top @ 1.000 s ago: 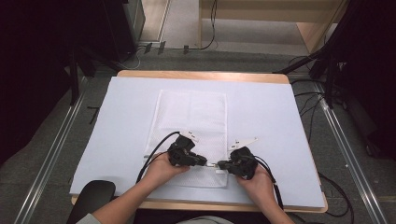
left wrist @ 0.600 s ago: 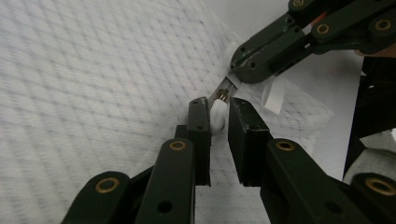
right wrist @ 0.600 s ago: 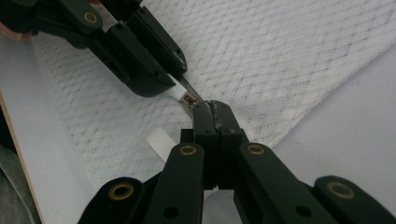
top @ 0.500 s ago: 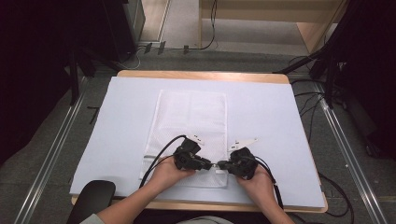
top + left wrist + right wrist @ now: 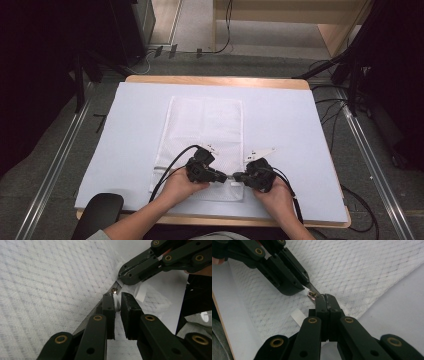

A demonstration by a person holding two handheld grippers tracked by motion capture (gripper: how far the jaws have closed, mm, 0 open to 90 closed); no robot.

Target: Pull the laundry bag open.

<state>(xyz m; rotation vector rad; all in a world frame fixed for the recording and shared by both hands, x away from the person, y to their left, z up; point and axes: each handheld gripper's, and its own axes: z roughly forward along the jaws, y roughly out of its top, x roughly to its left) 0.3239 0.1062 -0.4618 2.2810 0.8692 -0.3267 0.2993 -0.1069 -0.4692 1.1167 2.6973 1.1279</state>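
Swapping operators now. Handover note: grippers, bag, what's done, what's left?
Left gripper: jaws slightly apart around the zipper pull, grip unconfirmed.
Right gripper: shut on the bag edge by the zipper end.
White mesh bag lies flat on the white mat, zipper along its near edge.
Done: both grippers placed at the zipper.
Left: probably close on the pull and slide it.

**Even overhead light, soft close-ups**

Bright, even light is falling on the white table (image 5: 295, 130), while the floor around it is sinking into darkness. Shadows are staying faint. In both gripper views the nearest jaw links are blurring, and a small metal pull (image 5: 114, 290) is glinting against the mesh bag (image 5: 367, 267).
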